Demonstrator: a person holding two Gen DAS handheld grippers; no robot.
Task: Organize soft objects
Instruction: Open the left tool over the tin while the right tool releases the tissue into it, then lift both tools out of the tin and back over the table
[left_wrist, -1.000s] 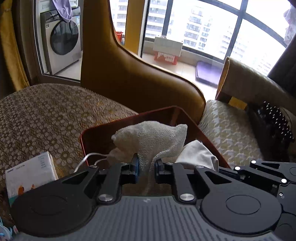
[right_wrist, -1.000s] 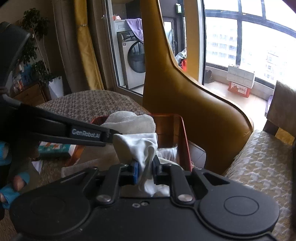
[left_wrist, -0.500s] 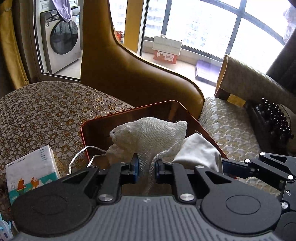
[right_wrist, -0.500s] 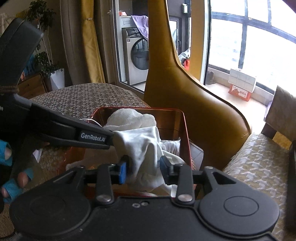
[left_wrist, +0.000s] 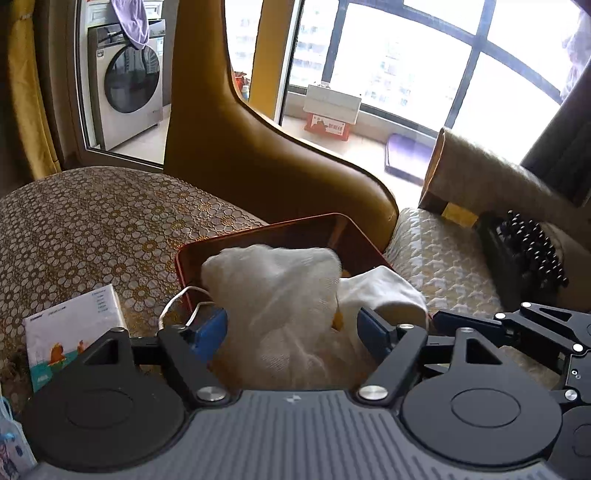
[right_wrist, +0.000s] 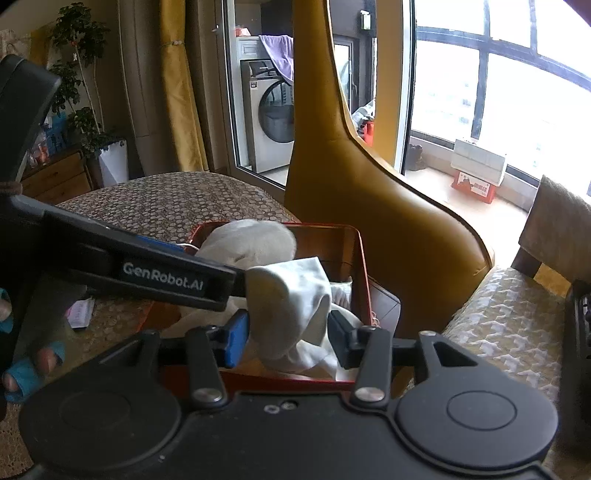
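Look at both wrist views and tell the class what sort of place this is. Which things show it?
Most likely a living room in a high-rise flat: a washing machine stands behind glass on a balcony, a mustard armchair sits by the patterned tablecloth, and tall buildings show through the window.

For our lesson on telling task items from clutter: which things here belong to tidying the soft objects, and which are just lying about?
Part of the job:
- mesh cloth
- smooth white cloth
- red box
- left tongs, open
- right tongs, open

Lying about:
- tissue pack
- white cable
- yellow chair
- washing machine
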